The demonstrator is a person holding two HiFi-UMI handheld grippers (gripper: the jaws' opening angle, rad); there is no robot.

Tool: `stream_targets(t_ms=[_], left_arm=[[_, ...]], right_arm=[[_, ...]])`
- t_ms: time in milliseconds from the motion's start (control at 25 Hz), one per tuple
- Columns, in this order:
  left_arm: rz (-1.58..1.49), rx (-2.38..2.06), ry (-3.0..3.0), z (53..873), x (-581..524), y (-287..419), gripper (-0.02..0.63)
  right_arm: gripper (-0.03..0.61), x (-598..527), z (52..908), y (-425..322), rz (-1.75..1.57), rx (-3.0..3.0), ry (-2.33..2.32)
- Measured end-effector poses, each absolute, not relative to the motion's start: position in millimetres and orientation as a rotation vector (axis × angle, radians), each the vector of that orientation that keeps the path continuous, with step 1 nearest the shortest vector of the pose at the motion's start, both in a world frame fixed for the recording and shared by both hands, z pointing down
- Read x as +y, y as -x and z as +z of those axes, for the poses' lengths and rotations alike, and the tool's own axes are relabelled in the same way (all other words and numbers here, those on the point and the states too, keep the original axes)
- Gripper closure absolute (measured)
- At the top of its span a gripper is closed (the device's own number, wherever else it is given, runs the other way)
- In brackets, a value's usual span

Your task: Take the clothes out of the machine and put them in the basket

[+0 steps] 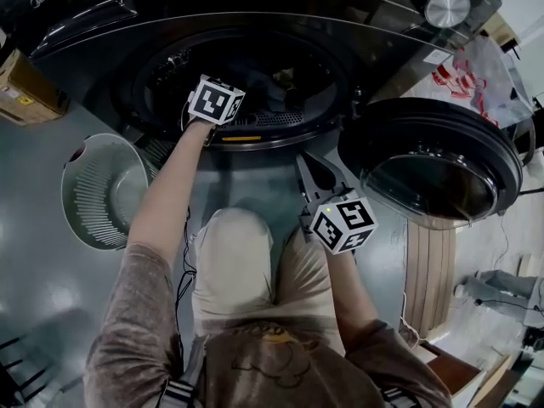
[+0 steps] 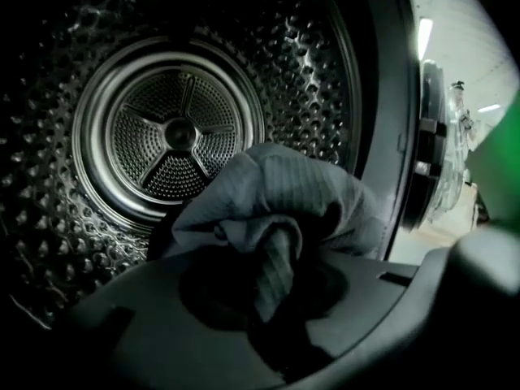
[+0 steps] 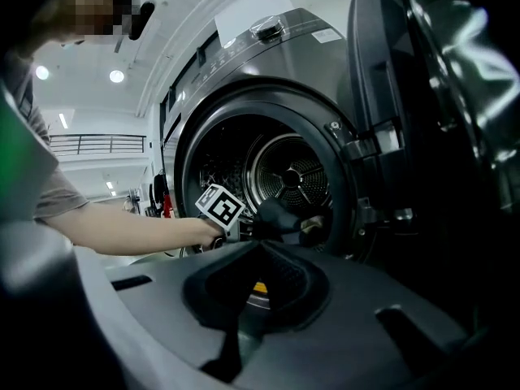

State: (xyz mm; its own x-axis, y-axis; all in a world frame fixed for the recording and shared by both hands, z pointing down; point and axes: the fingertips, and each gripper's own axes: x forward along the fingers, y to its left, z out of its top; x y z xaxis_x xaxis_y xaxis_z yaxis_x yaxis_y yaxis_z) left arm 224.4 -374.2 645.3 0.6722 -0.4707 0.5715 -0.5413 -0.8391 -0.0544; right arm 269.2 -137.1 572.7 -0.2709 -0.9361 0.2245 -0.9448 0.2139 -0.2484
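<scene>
Left gripper (image 2: 275, 311) reaches into the drum (image 2: 175, 132) of the washing machine (image 1: 102, 11). Its jaws pinch a fold of grey striped cloth (image 2: 284, 193). The cloth bunches up just above the jaws, low at the drum mouth and not yet out of the machine. Right gripper (image 3: 237, 331) is held outside, in front of the opening, jaws pressed together with nothing between them. The door (image 1: 433, 164) stands swung open on the right. The basket (image 1: 85, 202) sits on the floor left of the machine, beside the person's left arm.
</scene>
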Motion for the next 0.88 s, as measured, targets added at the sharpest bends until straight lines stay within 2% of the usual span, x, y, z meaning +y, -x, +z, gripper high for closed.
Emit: stream_targets(t_ms=[560,880], left_arm=[[0.468,-0.953,-2.775,553,-311,-179,0.523],[0.302,-0.997,-2.714,527,-269,-147,0.525]], right_arm=[[0.581,-118,561,-272,0.492,-2.497,-1.851],[0.581,-106,558,-266,0.495,-2.545,-1.792]])
